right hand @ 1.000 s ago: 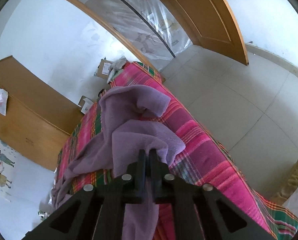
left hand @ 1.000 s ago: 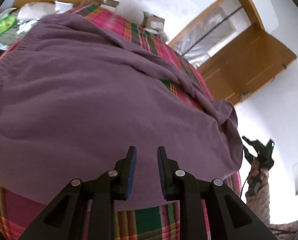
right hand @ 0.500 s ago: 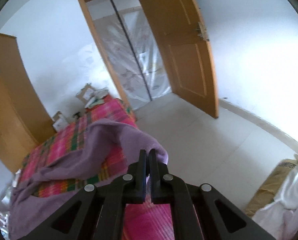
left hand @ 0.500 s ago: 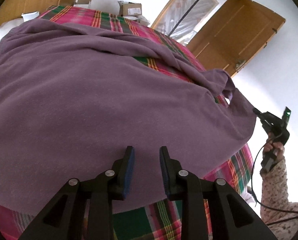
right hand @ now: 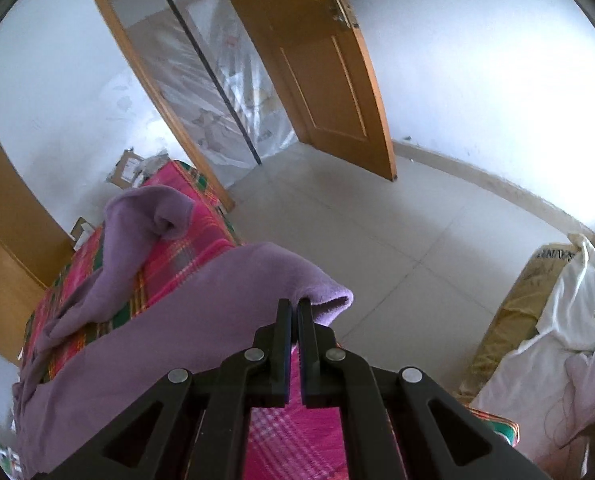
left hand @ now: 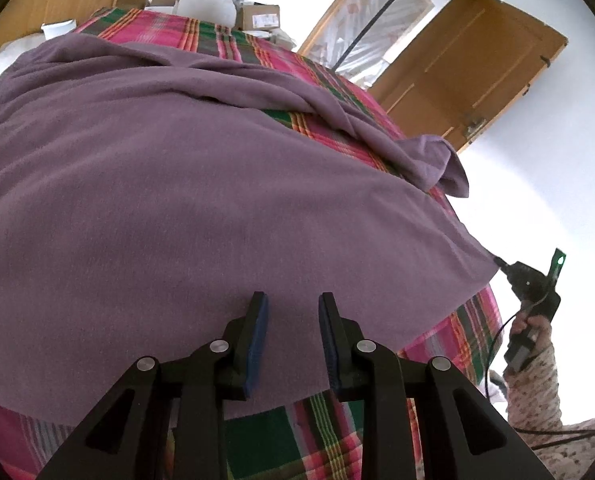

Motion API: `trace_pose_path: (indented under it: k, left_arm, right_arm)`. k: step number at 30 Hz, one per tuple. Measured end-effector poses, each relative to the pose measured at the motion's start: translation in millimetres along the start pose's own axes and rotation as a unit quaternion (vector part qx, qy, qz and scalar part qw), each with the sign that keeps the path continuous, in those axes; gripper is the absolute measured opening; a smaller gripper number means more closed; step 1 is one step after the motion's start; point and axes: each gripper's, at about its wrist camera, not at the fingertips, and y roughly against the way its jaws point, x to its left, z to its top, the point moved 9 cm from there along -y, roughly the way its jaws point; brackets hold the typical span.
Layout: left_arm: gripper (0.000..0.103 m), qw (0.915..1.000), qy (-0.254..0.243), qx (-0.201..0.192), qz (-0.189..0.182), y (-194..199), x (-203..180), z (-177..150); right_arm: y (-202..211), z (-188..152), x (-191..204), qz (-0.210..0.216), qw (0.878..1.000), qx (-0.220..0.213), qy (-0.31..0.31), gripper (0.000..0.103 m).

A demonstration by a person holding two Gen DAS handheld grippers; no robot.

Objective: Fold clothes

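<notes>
A purple garment (left hand: pixel 201 184) lies spread across a bed with a pink plaid cover (left hand: pixel 329 432). The left gripper (left hand: pixel 293 304) hangs over the cloth near its front hem, fingers parted and holding nothing. The right gripper (right hand: pixel 294 305) pinches a corner of the garment — fingers clamped tight on it — lifted off the bed's edge. A sleeve (right hand: pixel 145 216) lies crumpled further back.
</notes>
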Motion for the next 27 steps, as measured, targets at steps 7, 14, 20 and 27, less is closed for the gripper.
trace_pose_path:
  k: [7, 14, 20, 27]
  left_arm:
    - [0.027, 1.0000, 0.001, 0.001, 0.000, 0.5, -0.3, -0.7]
    - [0.027, 0.9999, 0.011, 0.005, 0.009, 14.5, 8.9, -8.7]
    - [0.027, 0.9989, 0.041, -0.009, 0.022, 35.3, 30.8, -18.1]
    - [0.027, 0.9983, 0.053, -0.013, 0.019, 45.7, 35.6, -28.3]
  right_arm:
    - [10.0, 2.3, -29.7, -0.044, 0.998, -0.005, -0.039, 0.003]
    - [36.4, -3.8, 4.0, -0.007, 1.000, -0.026, 0.014, 0.005]
    - [28.6, -59.9, 112.5, 0.092, 0.977, 0.037, 0.189, 0.005]
    - [28.2, -137.2, 176.2, 0.150, 0.936, 0.103, 0.301, 0.005]
